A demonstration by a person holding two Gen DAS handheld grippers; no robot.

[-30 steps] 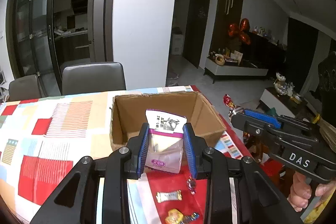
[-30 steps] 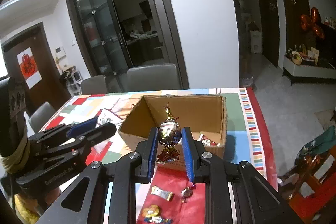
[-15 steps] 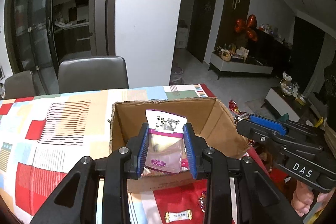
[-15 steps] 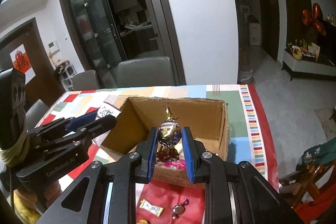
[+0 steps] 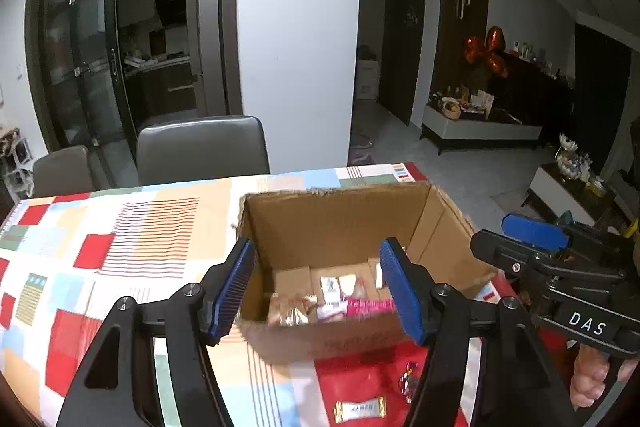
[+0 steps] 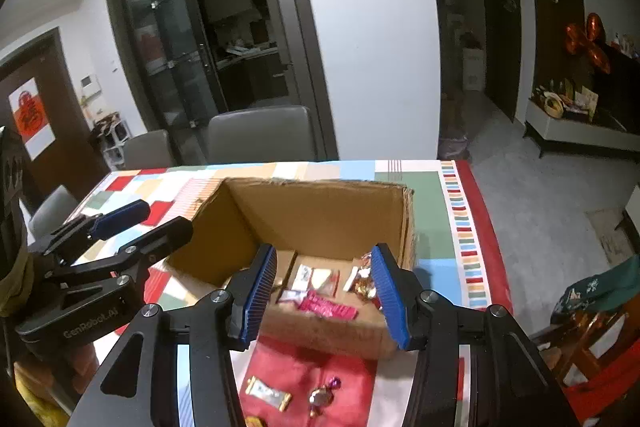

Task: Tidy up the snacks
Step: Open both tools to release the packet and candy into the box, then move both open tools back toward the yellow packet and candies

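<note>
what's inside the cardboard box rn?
Box holds several wrapped snacks: a pink pack, white packets, a gold candy. Its near wall hides the front of the floor.

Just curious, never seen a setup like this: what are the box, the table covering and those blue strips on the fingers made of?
The box looks like plain brown cardboard, matte, with frayed torn edges. The table covering seems a printed cloth or vinyl in coloured blocks; which one I cannot tell. The blue strips on the fingers look like ribbed rubber or soft plastic, going by the fine grooves, set in black, probably hard plastic, arms.
</note>
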